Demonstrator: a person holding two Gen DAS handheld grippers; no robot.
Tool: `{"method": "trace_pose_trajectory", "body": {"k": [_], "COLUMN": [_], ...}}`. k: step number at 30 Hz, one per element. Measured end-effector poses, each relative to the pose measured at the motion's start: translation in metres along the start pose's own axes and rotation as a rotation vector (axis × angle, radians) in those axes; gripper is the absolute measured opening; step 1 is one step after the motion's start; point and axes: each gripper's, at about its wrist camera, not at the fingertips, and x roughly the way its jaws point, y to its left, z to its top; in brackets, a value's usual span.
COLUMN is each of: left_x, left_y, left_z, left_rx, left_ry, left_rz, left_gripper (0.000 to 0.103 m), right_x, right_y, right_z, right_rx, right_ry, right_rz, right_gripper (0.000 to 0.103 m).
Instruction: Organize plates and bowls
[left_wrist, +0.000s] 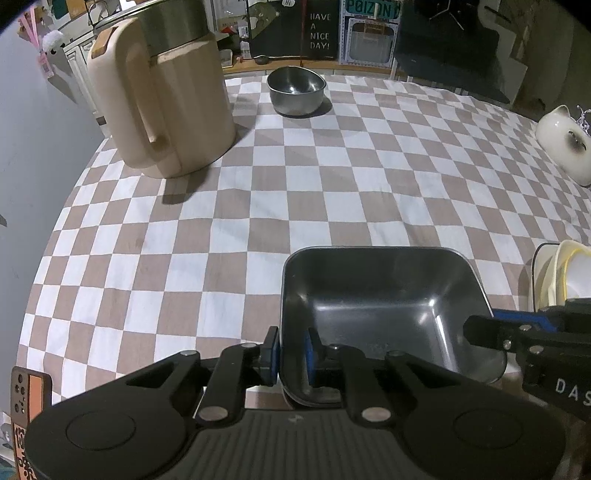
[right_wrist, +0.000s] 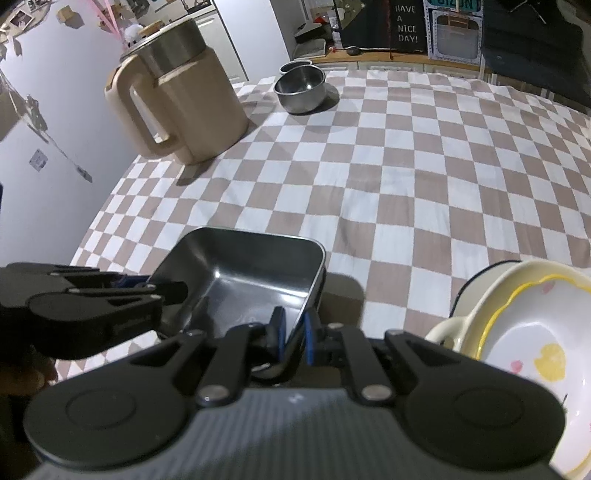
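A square steel dish (left_wrist: 380, 299) sits low over the checked tablecloth (left_wrist: 258, 192), held from both sides. My left gripper (left_wrist: 291, 354) is shut on the dish's near-left wall, with one blue pad outside and one inside. My right gripper (right_wrist: 293, 332) is shut on the near-right wall of the square dish (right_wrist: 243, 277) in the same way. Each gripper shows in the other's view: the right gripper (left_wrist: 480, 332) at the dish's right rim, the left gripper (right_wrist: 162, 291) at its left rim. A round steel bowl (left_wrist: 297, 88) stands far back on the cloth.
A tall beige jug (left_wrist: 162, 96) stands at the back left, beside the round bowl (right_wrist: 301, 86). A stack of white and yellow plates and bowls (right_wrist: 528, 339) lies close on the right. A white ceramic figure (left_wrist: 565, 147) stands at the right edge.
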Motion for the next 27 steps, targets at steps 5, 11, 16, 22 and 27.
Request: {"method": "trace_pose_trajectory", "body": {"k": [5,11,16,22,27], "left_x": [0.001,0.006,0.007,0.007,0.006], "left_y": [0.001,0.002,0.0,-0.001,0.001], "left_z": [-0.001,-0.001,-0.002,-0.003,-0.005], "left_rx": [0.001,0.002,0.013,0.026,0.024], "left_ry": [0.003,0.019,0.028,0.029,0.028], "left_rz": [-0.002,-0.006,0.0,-0.002,-0.011], "left_gripper": [0.014,0.016,0.016,0.016,0.014], "right_x": [0.003,0.006,0.009,0.01,0.012], "right_y": [-0.003,-0.006,-0.008,-0.007,-0.008], "right_z": [0.0,-0.001,-0.001,-0.001,-0.002], "right_rx": [0.009,0.014,0.021,0.015,0.013], "right_ry": [0.011,0.021,0.031,0.04,0.052], "right_rz": [0.008,-0.025,-0.03,-0.014,-0.009], "right_gripper": [0.013,0.013,0.013,0.013,0.013]}}
